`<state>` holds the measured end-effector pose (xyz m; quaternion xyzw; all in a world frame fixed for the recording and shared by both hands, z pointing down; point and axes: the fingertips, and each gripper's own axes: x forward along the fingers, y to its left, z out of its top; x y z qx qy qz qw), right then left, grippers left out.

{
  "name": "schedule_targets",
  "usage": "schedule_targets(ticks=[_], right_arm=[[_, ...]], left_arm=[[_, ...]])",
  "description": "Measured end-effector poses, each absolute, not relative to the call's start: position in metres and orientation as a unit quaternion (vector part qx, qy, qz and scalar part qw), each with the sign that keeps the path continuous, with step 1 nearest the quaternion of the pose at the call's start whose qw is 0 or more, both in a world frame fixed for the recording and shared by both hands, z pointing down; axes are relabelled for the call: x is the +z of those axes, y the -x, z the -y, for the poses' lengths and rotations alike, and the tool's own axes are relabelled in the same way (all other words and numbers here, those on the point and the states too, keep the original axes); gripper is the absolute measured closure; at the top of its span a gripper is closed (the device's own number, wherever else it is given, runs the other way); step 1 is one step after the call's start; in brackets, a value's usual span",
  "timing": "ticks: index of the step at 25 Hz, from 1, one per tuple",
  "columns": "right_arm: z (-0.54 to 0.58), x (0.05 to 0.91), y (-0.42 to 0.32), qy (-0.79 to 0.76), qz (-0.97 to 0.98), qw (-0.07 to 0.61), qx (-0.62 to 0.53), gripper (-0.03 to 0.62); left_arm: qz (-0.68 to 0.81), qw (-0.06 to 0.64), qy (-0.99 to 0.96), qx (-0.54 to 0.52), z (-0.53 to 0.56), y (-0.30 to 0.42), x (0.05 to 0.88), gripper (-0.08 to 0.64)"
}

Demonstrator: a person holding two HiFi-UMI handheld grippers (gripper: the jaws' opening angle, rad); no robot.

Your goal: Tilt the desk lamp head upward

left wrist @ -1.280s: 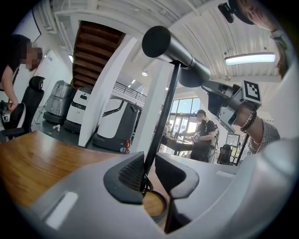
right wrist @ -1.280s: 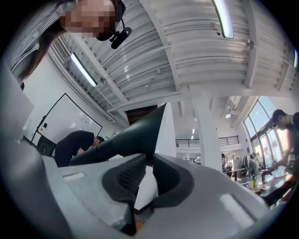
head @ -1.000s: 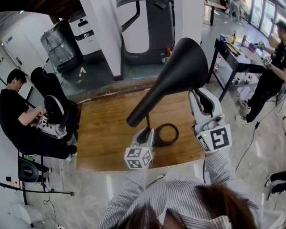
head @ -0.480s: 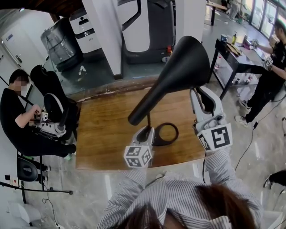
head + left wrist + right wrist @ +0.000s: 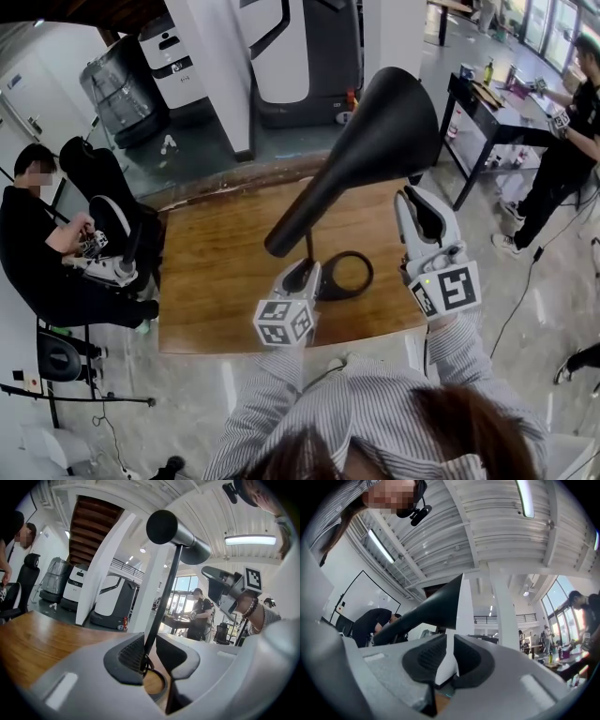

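Your left gripper (image 5: 302, 277) straddles the desk lamp's thin black stem (image 5: 165, 603), but its jaws have just been opening and only one pad touches it, so firm up that hold first. Your right gripper (image 5: 415, 196), jaws slightly apart and empty, sits just beside the black cone-shaped lamp head (image 5: 375, 150); lift under its wide rim gently.

Bright, even indoor light. A ceiling strip light (image 5: 250, 539) glares white, and the windows (image 5: 565, 609) wash out pale. The tabletop (image 5: 216, 272) carries only soft shadows. Fisheye bending and dark vignetting crowd both gripper views' edges, and the nearest foreground is soft.
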<state>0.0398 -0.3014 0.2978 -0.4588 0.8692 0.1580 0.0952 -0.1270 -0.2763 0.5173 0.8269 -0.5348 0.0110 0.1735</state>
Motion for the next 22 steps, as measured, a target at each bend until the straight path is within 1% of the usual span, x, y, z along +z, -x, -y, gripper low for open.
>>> schedule_targets(ticks=[3,8,10,12,15,22], right_arm=[[0.294,0.340,-0.022,0.433,-0.894,0.085,0.084,0.546],[0.267,0.421,0.016,0.397,-0.917,0.042,-0.017,0.547],[0.258,0.442,0.026,0.387,-0.920,0.025,-0.046,0.564],[0.249,0.457,0.035,0.373,-0.926,0.009,-0.062,0.591],[0.238,0.469,0.046,0.351,-0.933,-0.005,-0.078,0.592],[0.222,0.488,0.060,0.315,-0.943,-0.025,-0.108,0.592]], left_arm=[[0.541,0.180,-0.821,0.011,0.270,0.131,0.515,0.479],[0.545,0.188,-0.817,0.005,0.252,0.127,0.507,0.480],[0.543,0.187,-0.818,0.003,0.247,0.124,0.504,0.485],[0.544,0.185,-0.819,0.000,0.242,0.122,0.501,0.514],[0.544,0.186,-0.818,-0.011,0.233,0.118,0.497,0.545],[0.542,0.175,-0.822,-0.019,0.221,0.107,0.492,0.554]])
